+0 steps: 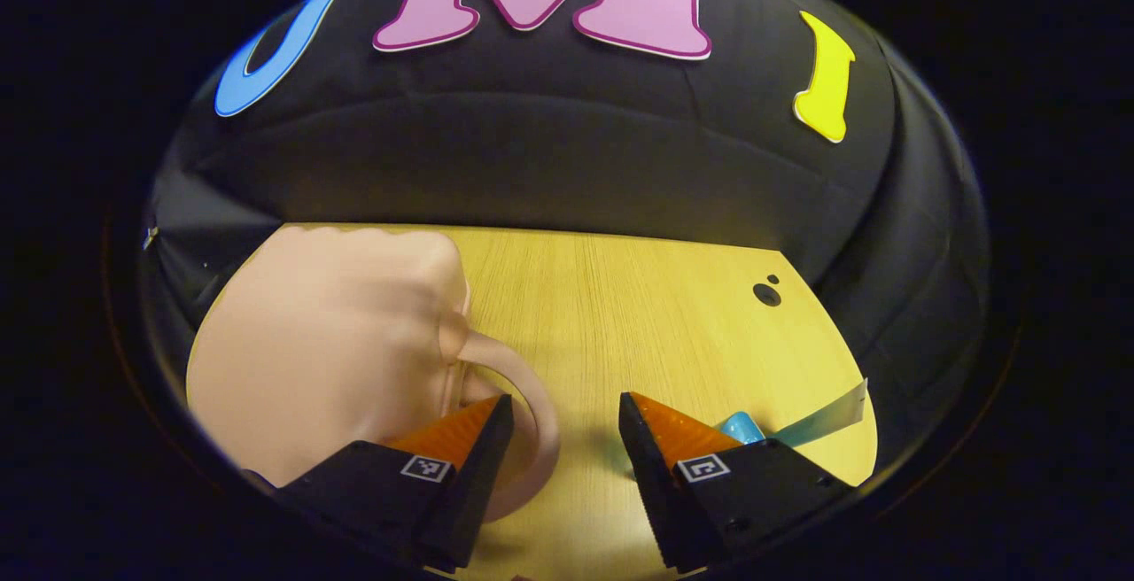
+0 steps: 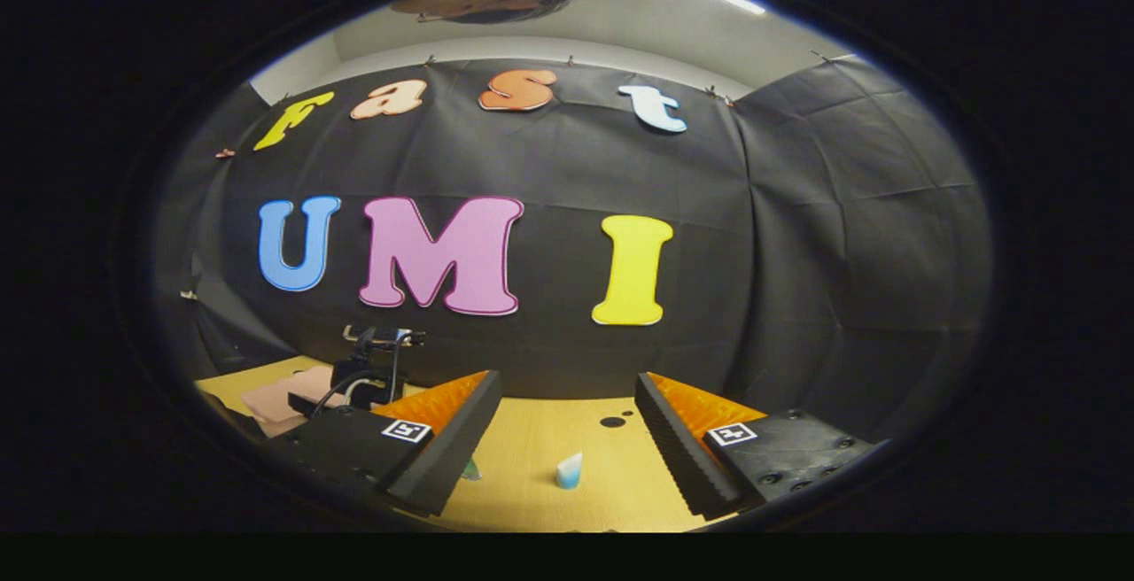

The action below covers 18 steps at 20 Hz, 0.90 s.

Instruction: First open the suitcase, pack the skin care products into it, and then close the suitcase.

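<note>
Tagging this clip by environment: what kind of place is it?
Likely a staged data-collection booth, not a home: black cloth wall draped behind a light wooden table with a cable hole. On it are a pink suitcase and a small blue-tipped tube.

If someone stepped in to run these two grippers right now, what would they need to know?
Left gripper: jaws open, empty, low over the wooden table, beside the pink suitcase's handle. A blue-capped tube lies just right of it.
Right gripper: jaws open, empty, held back; a small blue-and-white tube stands ahead of it.
Done: nothing visibly packed.
Left: open suitcase, pack products, close it.
</note>
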Available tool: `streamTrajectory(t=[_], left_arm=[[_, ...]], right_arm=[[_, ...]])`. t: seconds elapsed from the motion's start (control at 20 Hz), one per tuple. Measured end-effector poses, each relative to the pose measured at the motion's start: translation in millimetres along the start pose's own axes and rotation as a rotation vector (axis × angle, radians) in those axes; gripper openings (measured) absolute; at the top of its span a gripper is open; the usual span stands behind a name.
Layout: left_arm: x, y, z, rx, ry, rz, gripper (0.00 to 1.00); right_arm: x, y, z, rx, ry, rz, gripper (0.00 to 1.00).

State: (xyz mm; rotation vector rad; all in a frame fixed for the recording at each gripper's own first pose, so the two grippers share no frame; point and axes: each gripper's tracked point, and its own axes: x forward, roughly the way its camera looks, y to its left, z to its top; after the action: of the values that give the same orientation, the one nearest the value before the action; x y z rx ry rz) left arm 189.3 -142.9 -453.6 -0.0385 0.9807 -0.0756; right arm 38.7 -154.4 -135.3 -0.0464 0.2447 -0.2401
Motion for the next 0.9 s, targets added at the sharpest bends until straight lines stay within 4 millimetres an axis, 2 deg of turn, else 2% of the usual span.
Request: streamTrajectory(t=[0.1,0.25,0.35,0.5,0.65,0.75,0.9], left_arm=[[10.5,4.8,-10.7,-0.009,0.049,0.029,0.73],[22.1,10.8,-20.7,-0.042,0.093,0.035,0.59],[20.4,11.2,-22.4,-0.072,0.113,0.037,0.25],[10.0,4.4,-3.7,-0.007,0.076,-0.006,0.18],[-10.7,4.4,11.0,-0.006,0.085,-0.027,0.13],[-32.0,5.6,29.8,-0.012,0.072,-0.051,0.12],[-73.2,27.7,70.7,0.096,0.025,-0.028,0.12]], right_arm=[[-0.1,-0.2,-5.8,-0.001,0.013,-0.001,0.97],[-1.7,-2.9,-8.7,0.0,0.02,-0.004,0.97],[-2.3,-3.4,-12.2,0.004,0.029,-0.006,0.97],[-3.0,-2.0,-14.3,0.006,0.038,-0.005,0.97],[-2.8,4.0,-12.3,0.022,0.021,0.01,0.97],[-1.0,17.8,-15.7,0.035,0.024,0.05,0.97],[-0.9,33.9,-16.7,0.058,0.023,0.105,0.97]])
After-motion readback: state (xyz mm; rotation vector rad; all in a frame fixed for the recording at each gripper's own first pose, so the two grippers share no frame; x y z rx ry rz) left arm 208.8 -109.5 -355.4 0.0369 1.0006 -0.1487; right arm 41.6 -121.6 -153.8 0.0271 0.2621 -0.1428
